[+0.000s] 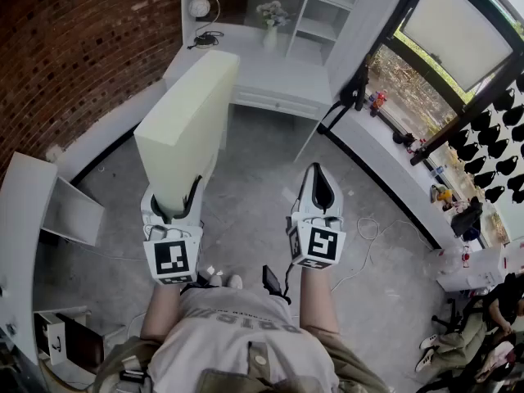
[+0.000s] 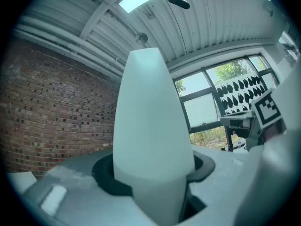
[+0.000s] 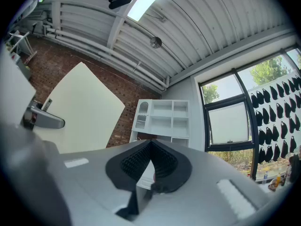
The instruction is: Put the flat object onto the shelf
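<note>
Clamping a pale foam board (image 1: 190,121) upright, the left gripper (image 1: 174,211) faces the shelf (image 1: 286,23); the right gripper (image 1: 317,199) is closed, empty.

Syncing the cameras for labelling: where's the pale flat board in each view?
Head view: the pale flat board is left of centre, standing on edge in the left gripper.
Left gripper view: it fills the centre, rising from between the jaws.
Right gripper view: it is at the left, seen broadside.
Shared landmark: the brick wall, in all three.
</note>
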`<state>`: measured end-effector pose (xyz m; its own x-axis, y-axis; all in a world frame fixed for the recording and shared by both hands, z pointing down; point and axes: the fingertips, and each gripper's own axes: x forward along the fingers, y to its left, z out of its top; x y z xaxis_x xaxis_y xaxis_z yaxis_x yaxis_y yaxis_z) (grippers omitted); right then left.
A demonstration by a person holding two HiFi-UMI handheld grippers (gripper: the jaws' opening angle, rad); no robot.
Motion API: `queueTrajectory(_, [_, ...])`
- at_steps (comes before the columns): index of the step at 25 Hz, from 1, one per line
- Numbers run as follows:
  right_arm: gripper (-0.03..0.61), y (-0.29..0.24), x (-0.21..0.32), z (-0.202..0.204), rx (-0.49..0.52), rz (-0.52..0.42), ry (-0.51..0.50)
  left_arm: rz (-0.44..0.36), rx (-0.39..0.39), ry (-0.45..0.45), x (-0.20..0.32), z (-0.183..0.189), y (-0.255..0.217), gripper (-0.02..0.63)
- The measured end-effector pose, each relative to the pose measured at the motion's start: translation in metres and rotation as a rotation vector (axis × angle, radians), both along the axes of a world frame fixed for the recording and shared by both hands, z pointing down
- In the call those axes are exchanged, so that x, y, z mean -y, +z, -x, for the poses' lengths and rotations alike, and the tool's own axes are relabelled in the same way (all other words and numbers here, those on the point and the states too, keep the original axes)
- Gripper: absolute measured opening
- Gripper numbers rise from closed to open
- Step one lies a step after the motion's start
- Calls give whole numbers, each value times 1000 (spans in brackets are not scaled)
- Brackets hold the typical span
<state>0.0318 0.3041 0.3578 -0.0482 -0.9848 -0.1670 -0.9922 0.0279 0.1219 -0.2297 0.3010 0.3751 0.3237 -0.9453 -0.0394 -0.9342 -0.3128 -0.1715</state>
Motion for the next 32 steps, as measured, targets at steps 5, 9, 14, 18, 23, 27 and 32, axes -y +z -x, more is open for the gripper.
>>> queueTrajectory(5, [0,3,0,-5,-7,9,0,7,1,-1,2,-6,1,285])
queueTrajectory(9, [0,6,1,-5,-11,15,-5,13,5,-3,3,-9,4,285])
queueTrajectory(14, [0,16,3,-12,5,44,-14,27,4,-3,5,-17,7,285])
queueTrajectory(18, [3,14,4,-26,91,19,-50,28,-2,2,8,-29,5,285])
queueTrajectory(23, [312,1,10,-41,235,-35,-131,27,-38,5,13,-32,-1,285])
queueTrajectory(27, [388,-4,24,-52,274,-36,-130,28,-76,-6,26,-27,-10,285])
queueTrajectory(32, [397,5,56,-53,273,-18,-131,26,-75,-16,62,-21,-6,285])
